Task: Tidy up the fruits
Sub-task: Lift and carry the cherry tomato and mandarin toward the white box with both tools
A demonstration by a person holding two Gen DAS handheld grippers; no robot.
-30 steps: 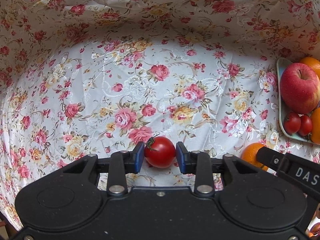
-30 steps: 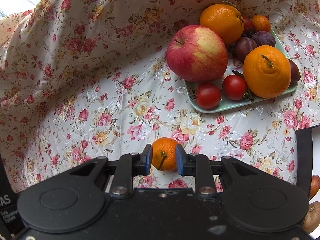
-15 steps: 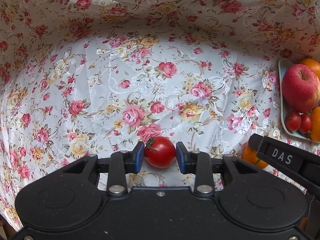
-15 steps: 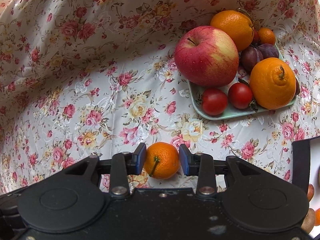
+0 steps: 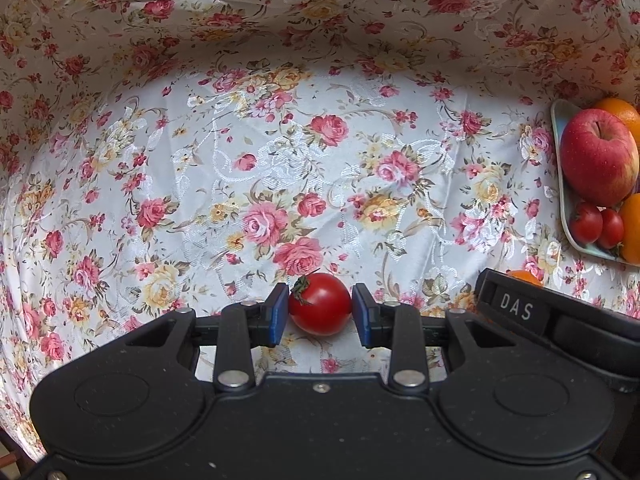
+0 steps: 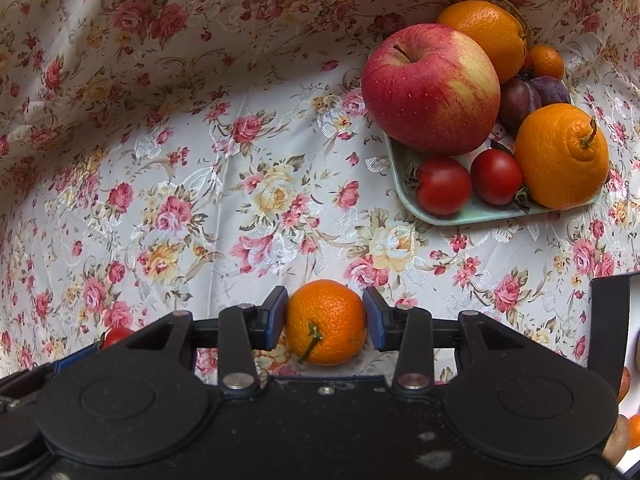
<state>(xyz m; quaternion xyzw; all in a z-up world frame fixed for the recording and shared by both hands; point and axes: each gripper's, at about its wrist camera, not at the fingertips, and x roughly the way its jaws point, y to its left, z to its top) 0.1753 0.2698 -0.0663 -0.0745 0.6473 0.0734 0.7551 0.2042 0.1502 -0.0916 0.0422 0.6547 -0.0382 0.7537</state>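
Left gripper (image 5: 320,312) has its blue pads right up against both sides of a small red tomato (image 5: 320,309), so it's clamped on it, with the green stem end turned toward the left pad. Right gripper (image 6: 326,318) is doing the same with a little mandarin (image 6: 326,322), pads pressed on either side, stem pointing back at the camera. Both fruits sit low over the floral tablecloth (image 5: 280,160); can't tell if they're touching it or just lifted. Further out to the right is a pale green plate (image 6: 404,160) piled with a big red apple (image 6: 430,88), two cherry tomatoes (image 6: 442,186), two oranges (image 6: 560,160), a couple of dark plums (image 6: 516,100) and another small mandarin at the back.
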